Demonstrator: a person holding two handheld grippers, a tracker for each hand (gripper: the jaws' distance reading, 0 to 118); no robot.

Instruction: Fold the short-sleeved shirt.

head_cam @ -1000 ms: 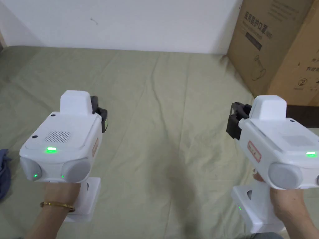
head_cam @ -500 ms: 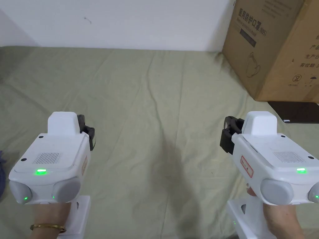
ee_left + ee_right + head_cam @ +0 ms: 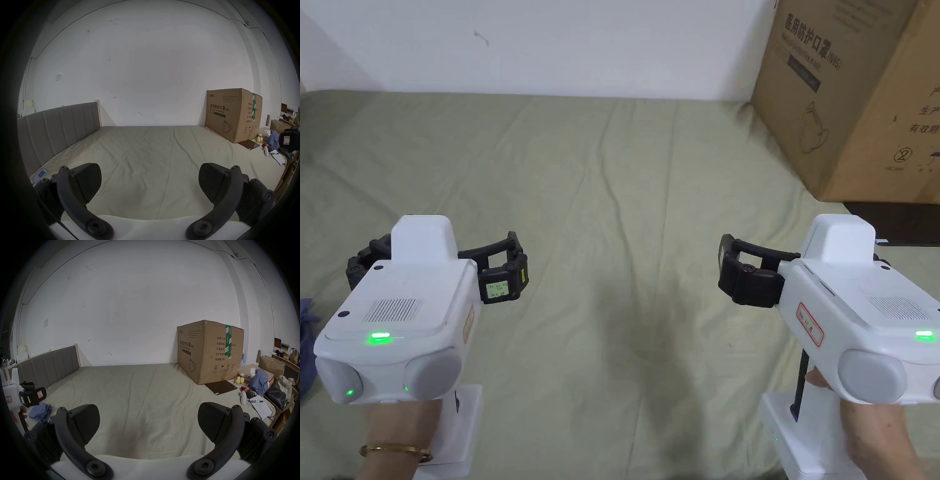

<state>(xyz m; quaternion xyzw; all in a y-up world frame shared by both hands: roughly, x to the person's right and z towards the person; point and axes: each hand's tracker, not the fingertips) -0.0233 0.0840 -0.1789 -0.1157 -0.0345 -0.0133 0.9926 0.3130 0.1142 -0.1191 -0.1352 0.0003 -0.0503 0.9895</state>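
Head view: both grippers held over bed, jaws spread, gripping nothing.
Left gripper (image 3: 434, 265) near left, right gripper (image 3: 800, 269) near right, above olive bed sheet (image 3: 625, 206). Crumpled blue shirt (image 3: 40, 412) on bed at near left, beside left gripper. Cardboard box (image 3: 850, 94) far right.

Both pairs of jaws now stand spread wide over the green sheet (image 3: 625, 206): the left gripper (image 3: 150, 183) and the right gripper (image 3: 148, 423) were closed half a second ago.
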